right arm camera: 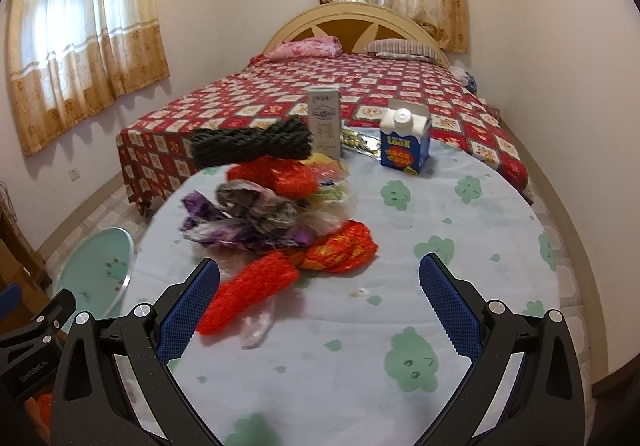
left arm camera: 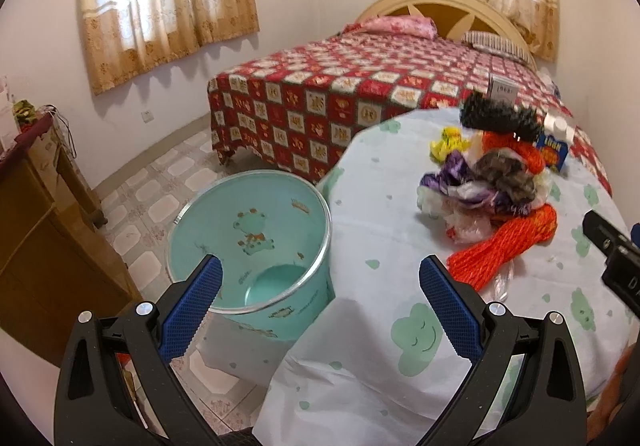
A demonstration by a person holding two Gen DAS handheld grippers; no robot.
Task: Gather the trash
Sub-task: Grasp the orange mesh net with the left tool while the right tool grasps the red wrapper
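Observation:
A pile of trash [right arm camera: 276,206] lies on the round table [right arm camera: 400,246]: orange net bags [right arm camera: 248,294], crumpled purple and clear plastic wrappers [right arm camera: 224,226] and a dark rope bundle [right arm camera: 252,142]. The pile also shows in the left wrist view [left arm camera: 496,190]. A mint green bin [left arm camera: 256,242] stands on the floor left of the table, seen too in the right wrist view [right arm camera: 100,270]. My left gripper [left arm camera: 320,306] is open and empty over the table's left edge, by the bin. My right gripper [right arm camera: 320,306] is open and empty, just in front of the pile.
A blue carton [right arm camera: 404,142], a tall grey box [right arm camera: 324,122] and a gold wrapper [right arm camera: 360,142] stand at the table's far side. A bed with a red checked cover [right arm camera: 360,102] lies behind. A wooden cabinet [left arm camera: 40,230] stands at the left wall.

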